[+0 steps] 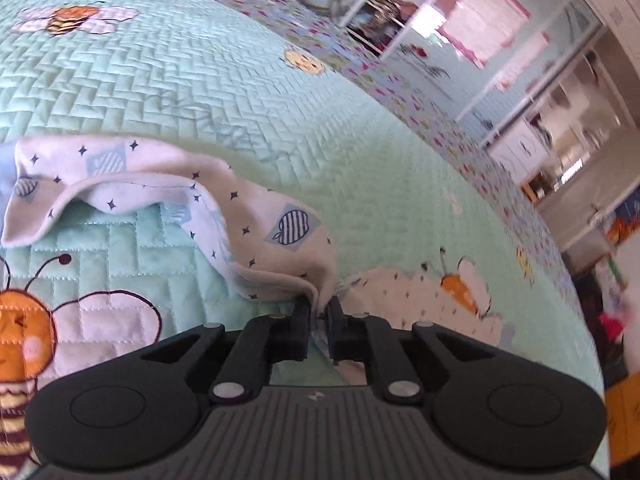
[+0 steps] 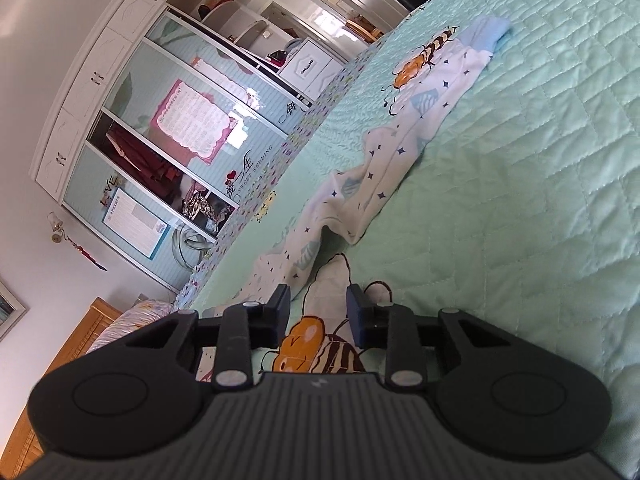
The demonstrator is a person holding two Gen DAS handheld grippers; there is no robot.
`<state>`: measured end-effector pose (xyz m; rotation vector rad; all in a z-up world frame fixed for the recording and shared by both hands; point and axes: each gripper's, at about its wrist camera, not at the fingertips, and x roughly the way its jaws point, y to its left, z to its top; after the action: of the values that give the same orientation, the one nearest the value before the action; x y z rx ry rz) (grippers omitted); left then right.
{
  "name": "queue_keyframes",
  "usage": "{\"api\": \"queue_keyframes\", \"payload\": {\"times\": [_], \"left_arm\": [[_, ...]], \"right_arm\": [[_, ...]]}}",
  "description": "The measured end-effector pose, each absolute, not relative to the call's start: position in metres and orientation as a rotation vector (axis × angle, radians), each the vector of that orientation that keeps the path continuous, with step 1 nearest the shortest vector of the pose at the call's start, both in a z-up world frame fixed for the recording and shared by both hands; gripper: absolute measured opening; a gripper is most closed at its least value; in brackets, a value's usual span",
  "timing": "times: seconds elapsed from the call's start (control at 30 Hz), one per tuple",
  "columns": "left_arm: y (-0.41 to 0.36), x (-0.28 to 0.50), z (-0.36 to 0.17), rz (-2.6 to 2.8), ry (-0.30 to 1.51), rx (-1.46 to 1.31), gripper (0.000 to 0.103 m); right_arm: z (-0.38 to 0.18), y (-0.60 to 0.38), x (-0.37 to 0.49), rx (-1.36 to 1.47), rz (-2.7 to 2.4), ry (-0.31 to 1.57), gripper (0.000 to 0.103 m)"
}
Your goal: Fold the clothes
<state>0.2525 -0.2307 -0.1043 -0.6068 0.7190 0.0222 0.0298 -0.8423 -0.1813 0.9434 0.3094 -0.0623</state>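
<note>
On the mint-green quilted bedspread (image 1: 208,92) stitched with orange-and-brown bees, a small white cotton garment (image 1: 256,224) printed with dark four-point stars and striped blue apples is lying rumpled and partly lifted. The left gripper (image 1: 319,312), black with two narrow fingers, is pinching a bunched edge of that garment: its jaws are standing nearly together with the fold of cloth pressed between the pads, and the fabric is rising from the grip and draping away to the left in a loose arch, its far end resting on the spread near the left edge of the left wrist view. In the right wrist view the same garment (image 2: 404,148) is stretching as a long wrinkled strip across the bedspread (image 2: 520,200), its pale blue cuff (image 2: 490,34) lying at the far end and its near end reaching down to just beside the left finger of the right gripper (image 2: 318,308). The right gripper's jaws are standing apart with nothing clamped between them; only an embroidered bee (image 2: 316,344) on the spread is showing through the gap, and whether the left finger is touching the cloth cannot be told. Beyond the bed's flower-patterned border (image 2: 280,160), a white wardrobe with pale blue sliding doors (image 2: 160,128) is filling the background, with a pink-framed poster (image 2: 192,124) stuck on one door.
</note>
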Motion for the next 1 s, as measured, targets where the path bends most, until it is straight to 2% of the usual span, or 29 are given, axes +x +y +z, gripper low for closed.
{"api": "queue_keyframes", "payload": {"times": [0.13, 0.3, 0.43, 0.53, 0.67, 0.83, 0.97, 1.0], "left_arm": [[-0.226, 0.260, -0.110, -0.051, 0.701, -0.570, 0.013], [-0.229, 0.232, -0.095, -0.082, 0.716, -0.514, 0.038], [-0.245, 0.174, -0.081, -0.222, 0.780, -0.393, 0.040], [-0.274, 0.122, -0.071, -0.325, 0.809, -0.154, 0.040], [-0.307, 0.067, -0.071, -0.362, 0.742, 0.177, 0.043], [-0.321, 0.048, -0.068, -0.387, 0.711, 0.227, 0.043], [-0.333, 0.024, -0.056, -0.487, 0.672, 0.281, 0.043], [-0.341, 0.015, -0.059, -0.517, 0.661, 0.347, 0.043]], "right_arm": [[-0.182, -0.842, 0.029, 0.942, -0.064, 0.310, 0.030], [-0.186, -0.844, 0.026, 0.959, -0.062, 0.303, 0.027], [-0.187, -0.845, 0.026, 0.967, -0.057, 0.299, 0.026], [-0.188, -0.844, 0.025, 0.970, -0.054, 0.297, 0.026], [-0.187, -0.843, 0.025, 0.966, -0.055, 0.309, 0.026], [-0.176, -0.837, 0.025, 0.938, -0.057, 0.368, 0.028], [-0.139, -0.790, -0.001, 0.812, 0.117, 0.473, 0.032], [-0.128, -0.771, -0.011, 0.752, 0.168, 0.500, 0.036]]}}
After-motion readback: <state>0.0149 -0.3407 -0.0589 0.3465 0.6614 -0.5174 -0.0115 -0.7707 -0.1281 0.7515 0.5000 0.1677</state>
